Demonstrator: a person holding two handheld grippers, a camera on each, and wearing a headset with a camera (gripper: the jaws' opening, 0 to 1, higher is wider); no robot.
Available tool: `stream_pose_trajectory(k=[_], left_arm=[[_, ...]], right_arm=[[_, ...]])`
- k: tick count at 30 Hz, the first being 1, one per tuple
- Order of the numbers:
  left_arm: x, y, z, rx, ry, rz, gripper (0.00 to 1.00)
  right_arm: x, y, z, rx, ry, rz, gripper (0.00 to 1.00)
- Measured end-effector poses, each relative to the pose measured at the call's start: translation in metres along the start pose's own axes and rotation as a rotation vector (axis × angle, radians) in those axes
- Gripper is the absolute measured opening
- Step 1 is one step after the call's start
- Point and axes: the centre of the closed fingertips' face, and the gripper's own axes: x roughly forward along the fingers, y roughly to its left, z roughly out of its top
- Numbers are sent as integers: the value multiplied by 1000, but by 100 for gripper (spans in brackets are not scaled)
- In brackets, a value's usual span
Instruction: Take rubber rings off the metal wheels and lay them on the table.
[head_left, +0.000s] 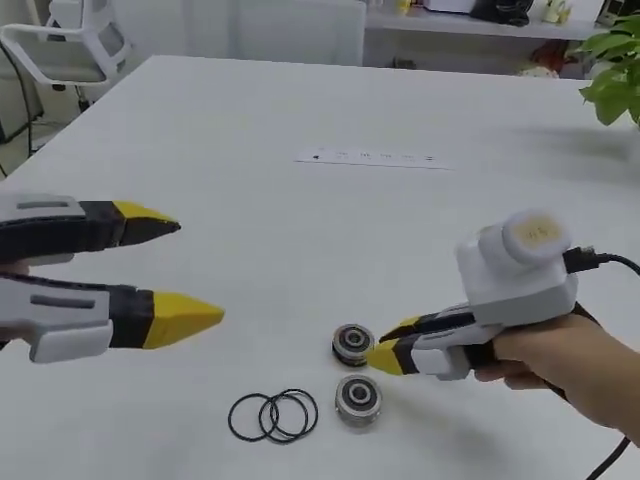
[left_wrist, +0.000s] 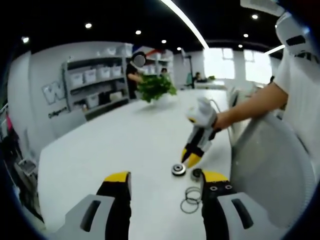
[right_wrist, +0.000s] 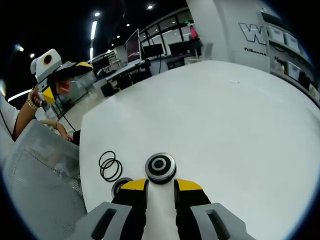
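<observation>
Two metal wheels lie on the white table (head_left: 300, 230), one (head_left: 353, 343) farther from me and one (head_left: 358, 399) nearer. Three loose black rubber rings (head_left: 273, 415) overlap to their left. My right gripper (head_left: 378, 352) is low, tips just right of the farther wheel (right_wrist: 160, 167), jaws a narrow gap apart and empty. The other wheel (right_wrist: 120, 185) peeks out beside its left jaw, with the rings (right_wrist: 110, 166) beyond. My left gripper (head_left: 200, 272) hovers wide open and empty, well left of the wheels. Ahead of it lie both wheels (left_wrist: 178, 169) and the rings (left_wrist: 190, 200).
A thin printed strip (head_left: 368, 156) lies flat at the table's middle far side. A green plant (head_left: 615, 75) stands at the far right and an office chair (head_left: 75, 45) beyond the far left corner. Open tabletop surrounds the wheels.
</observation>
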Motion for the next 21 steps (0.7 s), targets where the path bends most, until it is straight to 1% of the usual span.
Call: stream_pose_trajectory(k=[2,6,7,12,17,19,20,21], left_arm=[[6,0,4,13,-1,-15,56],[17,-1,13,31,-11,-36,56],[23,-2,18,38,-17,-48,56],[44,-5,30,58,-32,-83,55],[69,-13,43,68,-57,-133,52],[78,-17,50,77,-76,-149,50],[84,-21,56,81,-95,-170,49],[88,-23,60,83,-108,-179,49]], right_arm=[[1,-1,-3,-12,13,-3,18],[1,-3,-2,-20,4,-11,19],[1,-3,-1,-17,-5,-11,19],[2,-3,-1,-23,-6,-10,20],[4,-2,-1,-27,-10,-6,21],[4,-2,-1,-27,-12,-3,21],[4,-2,-1,-27,-14,-4,21],[4,-2,-1,-26,-14,-5,21]])
